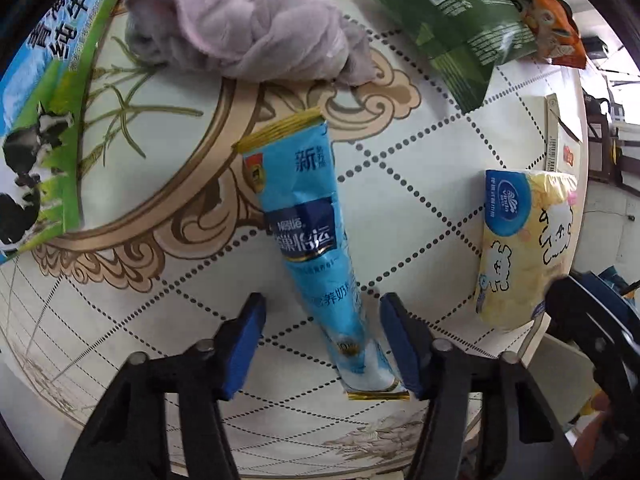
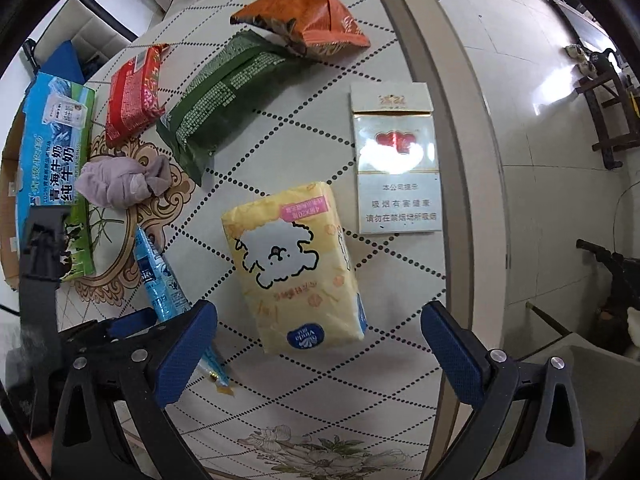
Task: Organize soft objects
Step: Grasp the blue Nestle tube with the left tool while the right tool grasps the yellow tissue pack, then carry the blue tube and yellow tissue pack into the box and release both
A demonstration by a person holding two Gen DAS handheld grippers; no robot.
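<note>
A blue Nestle pouch (image 1: pixel 316 236) lies on the patterned table, its near end between the fingers of my open left gripper (image 1: pixel 324 344), closer to the right finger. A crumpled lilac cloth (image 1: pixel 248 24) lies beyond it. A yellow tissue pack (image 2: pixel 298 264) lies just ahead of my open, empty right gripper (image 2: pixel 320 352); it also shows in the left wrist view (image 1: pixel 524 248). The pouch (image 2: pixel 160 284) and cloth (image 2: pixel 120 182) show at the left of the right wrist view, with the left gripper (image 2: pixel 132 324) over the pouch.
A milk carton box (image 1: pixel 44 108) stands at the left. A green bag (image 2: pixel 228 96), an orange bag (image 2: pixel 308 20) and a red pack (image 2: pixel 134 94) lie at the far side. A white cigarette box (image 2: pixel 394 160) lies near the table's right edge (image 2: pixel 444 160).
</note>
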